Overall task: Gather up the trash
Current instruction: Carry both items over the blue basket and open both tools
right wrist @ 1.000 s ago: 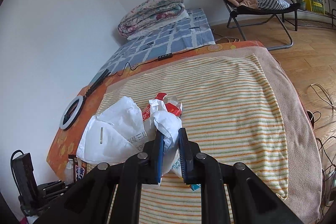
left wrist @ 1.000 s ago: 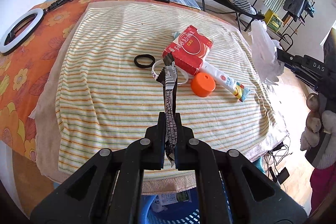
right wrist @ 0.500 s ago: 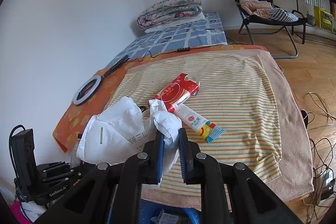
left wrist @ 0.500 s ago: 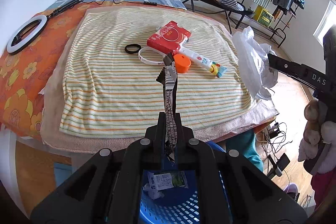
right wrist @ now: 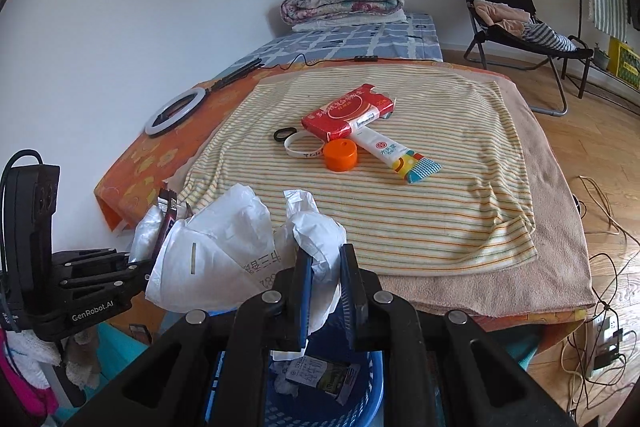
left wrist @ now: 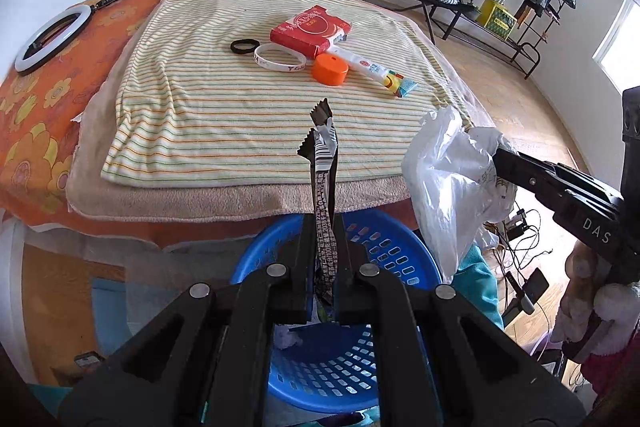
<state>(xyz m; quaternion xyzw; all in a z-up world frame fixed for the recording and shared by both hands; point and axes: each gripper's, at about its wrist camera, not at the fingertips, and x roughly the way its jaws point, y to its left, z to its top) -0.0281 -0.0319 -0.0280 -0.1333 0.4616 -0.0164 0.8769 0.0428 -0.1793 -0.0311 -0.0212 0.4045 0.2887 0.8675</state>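
The left gripper (left wrist: 325,227) pinches a dark snack wrapper (left wrist: 323,163) above the blue basket (left wrist: 404,263). The right gripper (right wrist: 325,267) clamps a crumpled white plastic bag (right wrist: 224,251) over the same basket, just off the striped towel (right wrist: 420,203).

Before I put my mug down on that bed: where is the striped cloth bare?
Bare: the near half of the striped cloth, between the orange lid and its front edge. Crowded: the middle, around the red pack, tube and rings.
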